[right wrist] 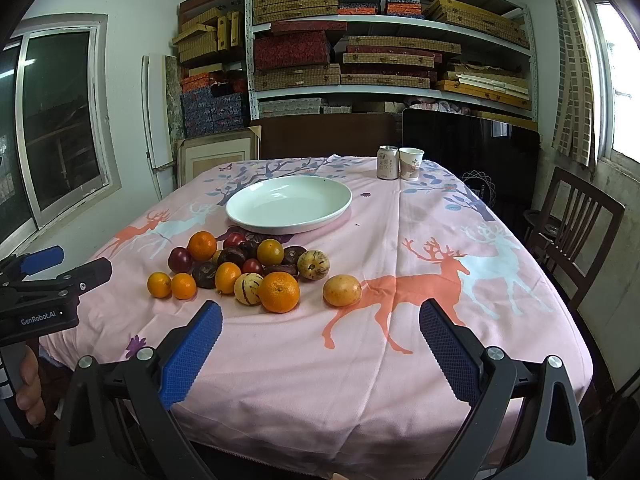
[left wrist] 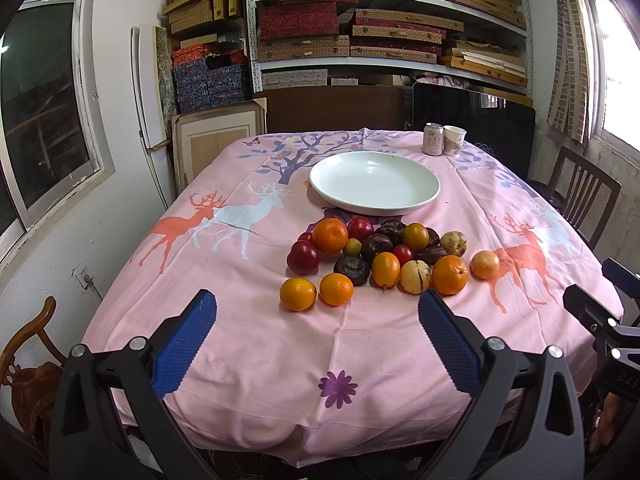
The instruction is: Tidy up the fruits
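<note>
Both tongs are spread wide and grip nothing. Left gripper (left wrist: 316, 312) hangs over the near part of the table with its blue ribbed pads (left wrist: 188, 344) apart, short of the fruit. Right gripper (right wrist: 320, 324) is likewise parted above the pink tablecloth (right wrist: 360, 380), its pads (right wrist: 448, 352) clear of any object.

Legible writing: the left tool's body, seen at the edge of the right wrist view, reads "GenRobot.AI" (right wrist: 38, 321). The right tool's body in the left wrist view shows the letters "DAS" (left wrist: 626, 378), the remainder cut off. A drinks can (right wrist: 387, 163) and a paper cup (right wrist: 411, 164) stand side by side at the far end of the table; both bear printed characters too small to read.

Fruit pile (left wrist: 380, 256): heaped on the cloth just in front of the white plate (left wrist: 424, 196), which holds nothing. Contents observed: several oranges, the largest (right wrist: 279, 292) at the near edge; dark red plums (left wrist: 303, 257); dark brown, wrinkled fruits (left wrist: 352, 269); pale striped melons (right wrist: 248, 288). Two small oranges (left wrist: 298, 293) sit at the near left of the heap. One yellowish fruit (right wrist: 342, 290) lies apart, to the right of the heap, beside the printed orange deer (right wrist: 400, 296).
</note>
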`<move>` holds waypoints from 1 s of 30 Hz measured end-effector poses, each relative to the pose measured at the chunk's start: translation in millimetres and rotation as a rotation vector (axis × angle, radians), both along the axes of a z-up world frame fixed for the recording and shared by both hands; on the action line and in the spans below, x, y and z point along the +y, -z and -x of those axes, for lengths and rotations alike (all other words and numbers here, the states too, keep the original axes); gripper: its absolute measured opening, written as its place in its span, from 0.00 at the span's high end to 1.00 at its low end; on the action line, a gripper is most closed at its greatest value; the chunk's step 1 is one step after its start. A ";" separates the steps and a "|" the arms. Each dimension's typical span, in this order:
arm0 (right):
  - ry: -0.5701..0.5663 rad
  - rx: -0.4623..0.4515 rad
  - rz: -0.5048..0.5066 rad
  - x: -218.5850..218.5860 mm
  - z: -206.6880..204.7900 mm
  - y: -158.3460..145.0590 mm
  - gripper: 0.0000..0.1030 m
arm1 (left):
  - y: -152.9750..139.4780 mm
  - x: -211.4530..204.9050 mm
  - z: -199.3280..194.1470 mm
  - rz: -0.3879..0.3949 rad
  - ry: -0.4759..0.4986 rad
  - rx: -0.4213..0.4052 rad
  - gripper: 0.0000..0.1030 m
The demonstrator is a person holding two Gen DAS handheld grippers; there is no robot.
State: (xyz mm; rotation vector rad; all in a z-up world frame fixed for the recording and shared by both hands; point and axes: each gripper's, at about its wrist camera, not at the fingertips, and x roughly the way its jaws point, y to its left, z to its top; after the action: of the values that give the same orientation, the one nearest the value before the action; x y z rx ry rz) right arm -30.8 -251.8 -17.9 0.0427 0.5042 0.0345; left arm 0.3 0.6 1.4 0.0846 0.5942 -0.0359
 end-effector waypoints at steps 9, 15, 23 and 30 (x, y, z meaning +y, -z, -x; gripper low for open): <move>-0.004 0.016 -0.002 5.0 -4.6 10.6 0.03 | -1.9 0.7 1.3 0.001 0.000 0.002 0.04; 0.004 0.035 0.005 3.4 -9.5 14.1 0.03 | 19.7 11.6 -12.8 0.015 -0.001 0.038 0.04; 0.025 0.160 -0.039 -11.8 -40.2 46.3 0.03 | 66.0 23.7 -68.7 -0.036 -0.007 0.146 0.04; 0.024 0.200 -0.064 -19.5 -64.8 64.9 0.03 | 84.5 24.1 -98.1 -0.049 0.020 0.191 0.04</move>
State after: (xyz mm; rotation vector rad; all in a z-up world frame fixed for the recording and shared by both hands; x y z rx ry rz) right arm 34.0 -271.3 -82.8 0.1157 0.7028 0.0224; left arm 98.4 24.7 -83.1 0.1360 0.7854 -0.0492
